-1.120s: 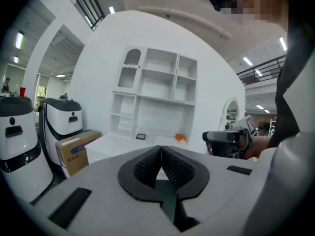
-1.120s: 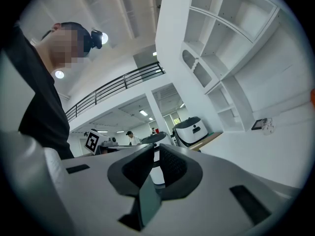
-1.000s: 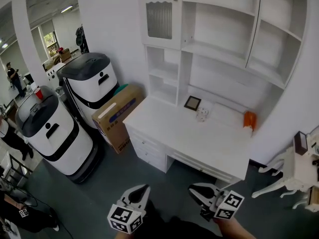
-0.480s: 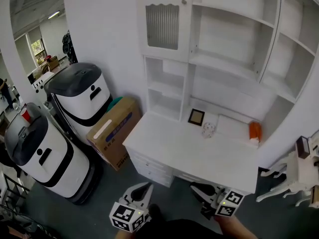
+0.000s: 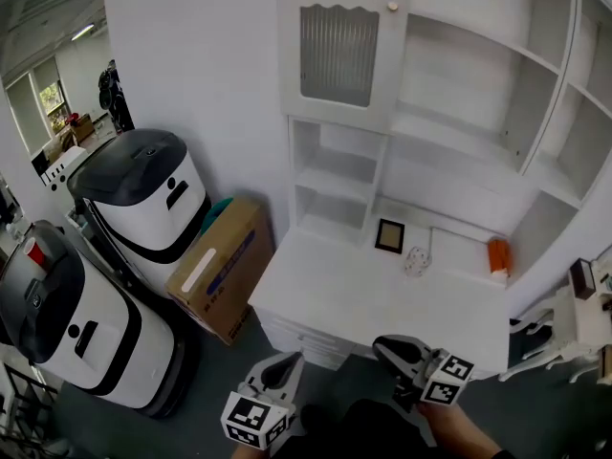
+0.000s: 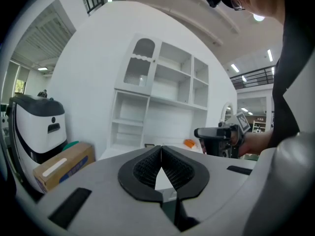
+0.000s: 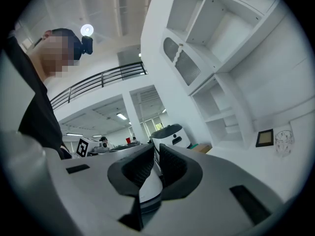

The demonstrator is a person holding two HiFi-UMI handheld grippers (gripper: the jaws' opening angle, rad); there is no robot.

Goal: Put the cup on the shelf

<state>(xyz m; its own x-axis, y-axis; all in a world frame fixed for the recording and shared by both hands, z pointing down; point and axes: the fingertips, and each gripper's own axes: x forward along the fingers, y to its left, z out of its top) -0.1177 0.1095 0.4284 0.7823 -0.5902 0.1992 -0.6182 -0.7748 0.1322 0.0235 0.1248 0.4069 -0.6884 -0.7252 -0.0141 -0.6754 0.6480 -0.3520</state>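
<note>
A clear glass cup [image 5: 415,259] stands on the white desk [image 5: 344,299], beside a small dark picture frame [image 5: 389,235]; the right gripper view shows the cup [image 7: 284,140] far off at the right. Above the desk rises the white shelf unit [image 5: 449,122] with open compartments. My left gripper [image 5: 285,363] and right gripper [image 5: 386,346] hang side by side in front of the desk's near edge, well short of the cup. The left gripper [image 6: 161,148] is shut with nothing in it. The right gripper [image 7: 156,149] is shut and empty too.
An orange object [image 5: 497,254] lies at the desk's right end. Left of the desk sit a cardboard box [image 5: 218,266] and two large white and black machines [image 5: 143,194]. A white ornate table [image 5: 574,328] stands at the right. A glass-door cabinet [image 5: 335,51] tops the shelf unit.
Both grippers have travelled forward toward the desk, which now lies closer and more central in the head view. The jaws of both stay shut and the cup has not moved.
</note>
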